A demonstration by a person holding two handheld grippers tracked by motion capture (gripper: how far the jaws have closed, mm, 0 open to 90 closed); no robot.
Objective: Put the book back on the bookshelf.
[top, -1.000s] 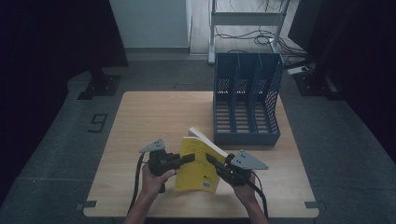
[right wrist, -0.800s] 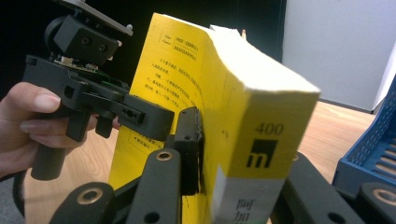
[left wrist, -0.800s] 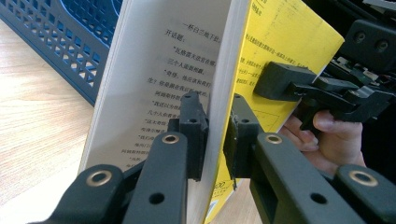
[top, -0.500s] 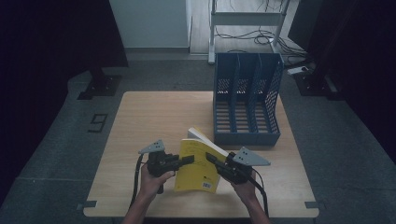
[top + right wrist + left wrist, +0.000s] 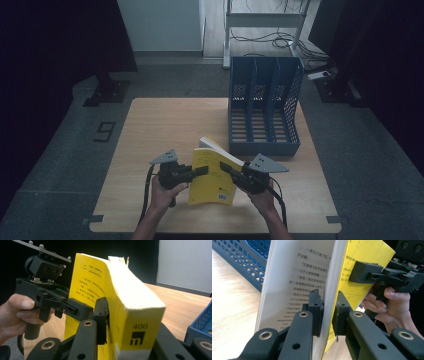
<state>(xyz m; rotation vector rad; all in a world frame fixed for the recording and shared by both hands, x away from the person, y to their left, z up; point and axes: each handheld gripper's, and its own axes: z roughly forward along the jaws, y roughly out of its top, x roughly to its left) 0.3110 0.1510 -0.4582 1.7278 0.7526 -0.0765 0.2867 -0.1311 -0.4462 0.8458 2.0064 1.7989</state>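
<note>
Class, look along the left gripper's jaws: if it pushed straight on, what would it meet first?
Probably the right gripper clamped on the far side of the yellow book that the left gripper holds; depth is uncertain.

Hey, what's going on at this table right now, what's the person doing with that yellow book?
A person holds a yellow book up off the wooden table with two hand-held grippers. The left gripper is clamped on part of the pages and the cover on one side, the right gripper on the thick block at the spine end. The book is partly spread open. A blue three-slot file rack stands just beyond it, its slots looking empty.
</note>
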